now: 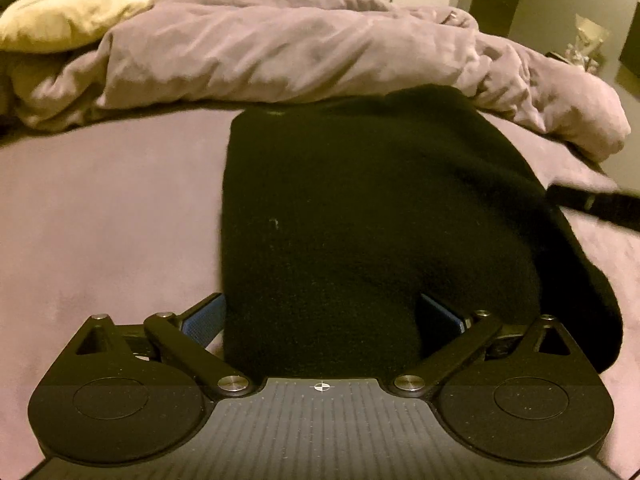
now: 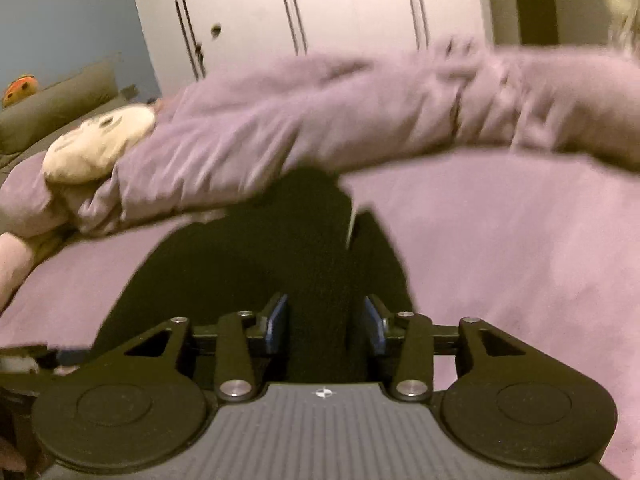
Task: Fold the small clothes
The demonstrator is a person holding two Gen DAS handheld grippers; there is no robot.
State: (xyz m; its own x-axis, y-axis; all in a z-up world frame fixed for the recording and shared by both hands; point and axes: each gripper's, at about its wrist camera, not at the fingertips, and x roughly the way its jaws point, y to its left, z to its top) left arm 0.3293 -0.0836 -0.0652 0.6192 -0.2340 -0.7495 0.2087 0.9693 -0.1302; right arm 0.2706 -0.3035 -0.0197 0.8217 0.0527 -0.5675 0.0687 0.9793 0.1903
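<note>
The black garment (image 1: 372, 216) is lying flat on the bed (image 1: 100, 208), its long axis running away from both hands toward the heaped duvet (image 1: 280, 48) at the far side, where its far end is touching the duvet's edge. The left claw (image 1: 322, 316) is standing spread wide over the near hem, its blue pads straddling the cloth's near end without pinching it; the left pad is sitting just outside the garment's left edge. The right claw (image 2: 326, 324) is standing half open above the cloth's near right part, with dark fabric showing between the pads; the view is blurred and I cannot tell if the pads are pressing anything. Both hands are sitting at the near end, so I judge that any fold would be carrying that hem away toward the duvet.
</note>
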